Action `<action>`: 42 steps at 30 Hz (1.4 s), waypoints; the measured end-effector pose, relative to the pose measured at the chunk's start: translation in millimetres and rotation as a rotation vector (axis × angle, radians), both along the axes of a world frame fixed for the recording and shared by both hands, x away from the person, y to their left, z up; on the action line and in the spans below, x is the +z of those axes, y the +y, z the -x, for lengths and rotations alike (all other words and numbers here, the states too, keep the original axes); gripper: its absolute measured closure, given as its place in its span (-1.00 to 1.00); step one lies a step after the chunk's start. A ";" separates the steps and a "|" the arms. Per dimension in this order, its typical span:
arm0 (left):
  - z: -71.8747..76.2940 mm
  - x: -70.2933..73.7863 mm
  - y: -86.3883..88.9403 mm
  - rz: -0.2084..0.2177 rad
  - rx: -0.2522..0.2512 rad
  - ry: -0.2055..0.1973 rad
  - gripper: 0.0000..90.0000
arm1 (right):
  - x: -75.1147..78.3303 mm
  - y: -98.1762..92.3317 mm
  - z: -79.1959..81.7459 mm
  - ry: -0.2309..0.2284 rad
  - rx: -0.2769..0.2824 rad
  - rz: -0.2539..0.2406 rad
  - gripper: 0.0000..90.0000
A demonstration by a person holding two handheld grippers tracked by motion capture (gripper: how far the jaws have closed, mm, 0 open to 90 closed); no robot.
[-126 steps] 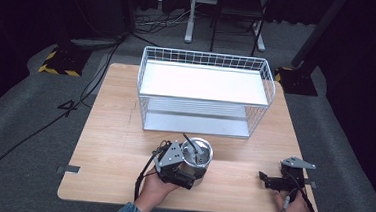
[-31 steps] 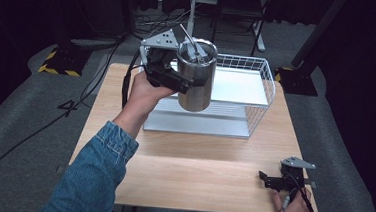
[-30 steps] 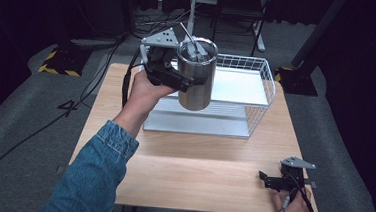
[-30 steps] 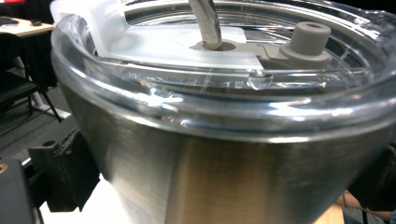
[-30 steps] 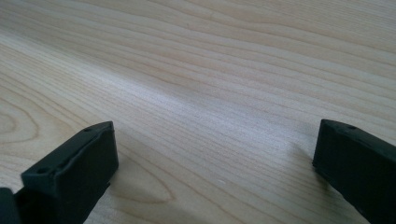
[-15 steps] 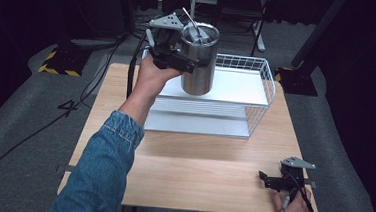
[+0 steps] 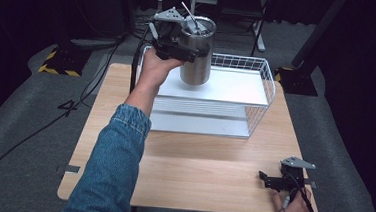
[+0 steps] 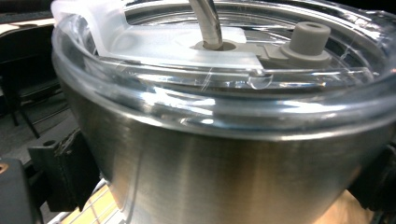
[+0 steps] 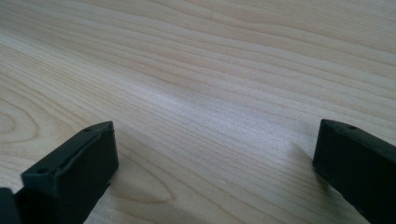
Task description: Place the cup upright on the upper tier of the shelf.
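A steel tumbler (image 7: 197, 51) with a clear lid and a metal straw hangs in the air over the top shelf of the white wire rack (image 7: 256, 111). My left gripper (image 7: 192, 48) is shut on the tumbler just below its lid, held out at arm's length. In the left gripper view the tumbler (image 8: 224, 158) fills the space between the jaws, with its clear lid (image 8: 187, 42) and the straw (image 8: 208, 23) on top. My right gripper (image 7: 267, 180) rests open at the table's near right corner, its jaws wide apart over bare wood (image 9: 210, 93).
The wire rack has a white top shelf (image 7: 227, 86) and a lower shelf, and stands at the back of the wooden table (image 7: 196, 172). Dark floor, cables and chair legs lie beyond the table's far edge.
My left gripper has lifted the tumbler from the table's front, carried it up and away, and over the last second moved it farther back over the rack's top shelf. The right gripper stayed put.
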State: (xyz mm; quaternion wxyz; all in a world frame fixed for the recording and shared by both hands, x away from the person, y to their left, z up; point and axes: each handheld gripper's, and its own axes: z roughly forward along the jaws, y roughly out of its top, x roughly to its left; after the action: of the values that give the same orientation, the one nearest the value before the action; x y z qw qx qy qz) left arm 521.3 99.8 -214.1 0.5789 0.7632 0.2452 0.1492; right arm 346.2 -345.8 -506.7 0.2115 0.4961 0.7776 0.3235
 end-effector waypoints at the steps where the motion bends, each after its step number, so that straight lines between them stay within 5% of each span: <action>1: 0.0 0.0 0.0 0.000 0.000 0.000 -0.92 | 0.0 0.0 0.0 0.000 0.000 0.000 -1.00; 42: -10.2 -28.3 -4.3 -0.072 0.059 0.050 -0.92 | 0.0 0.1 0.0 0.000 0.000 -0.001 -1.00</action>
State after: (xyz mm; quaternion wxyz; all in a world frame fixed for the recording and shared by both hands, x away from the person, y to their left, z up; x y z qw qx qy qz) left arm 531.4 95.5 -242.4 0.5401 0.7795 0.2763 0.1558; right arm 346.2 -345.7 -506.7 0.2114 0.4962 0.7774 0.3237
